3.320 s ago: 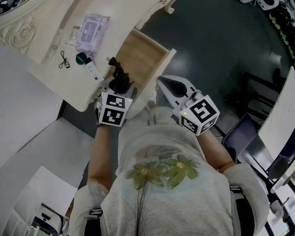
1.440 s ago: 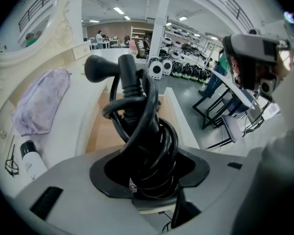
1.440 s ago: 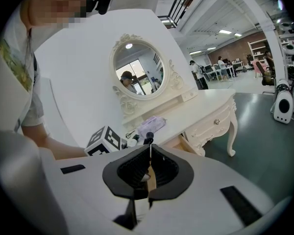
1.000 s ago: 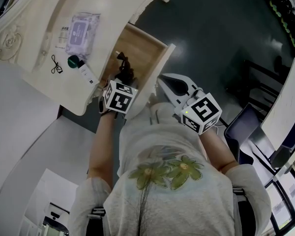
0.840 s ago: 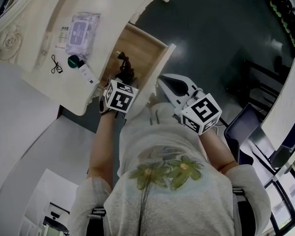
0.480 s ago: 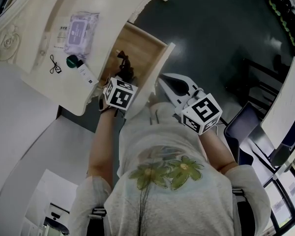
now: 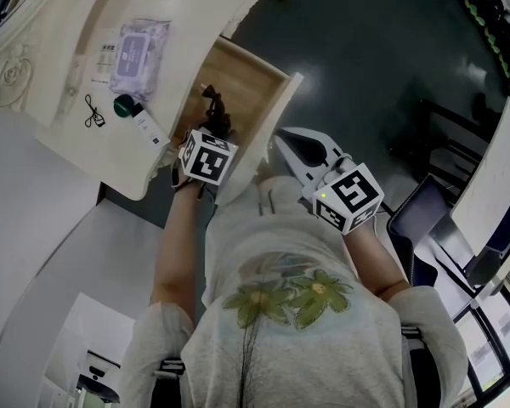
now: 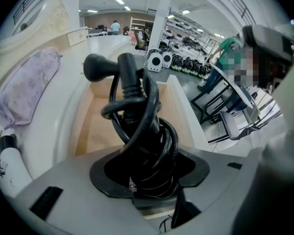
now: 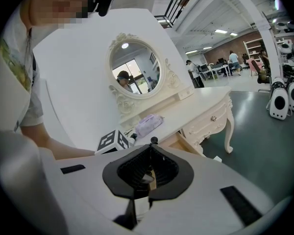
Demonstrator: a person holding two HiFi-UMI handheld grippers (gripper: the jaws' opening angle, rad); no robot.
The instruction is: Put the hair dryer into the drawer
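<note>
The black hair dryer [image 7: 214, 116], with its cord wound round the handle, hangs over the open wooden drawer [image 7: 246, 92] of the cream dressing table [image 7: 76, 143]. My left gripper [image 7: 209, 138] is shut on the dryer's handle and points steeply down; its marker cube hides the jaws from above. In the left gripper view the hair dryer [image 8: 137, 116] fills the left gripper [image 8: 147, 160], and the drawer's floor [image 8: 95, 129] lies beyond. The right gripper [image 7: 280, 141] is held beside the drawer's front, jaws together, nothing in them. In its own view the right gripper [image 9: 150, 147] faces the table.
On the table top lie a purple pack of wipes [image 7: 136, 48], a tube with a green cap [image 7: 140, 119] and a small black cable [image 7: 92, 111]. An oval mirror [image 9: 134, 72] stands at the table's back. A chair [image 7: 425, 228] and frames stand at the right on the dark floor.
Since the earliest frame my left gripper has carried the hair dryer a little further over the drawer. Over the last second hardly anything has moved. The right gripper has kept still.
</note>
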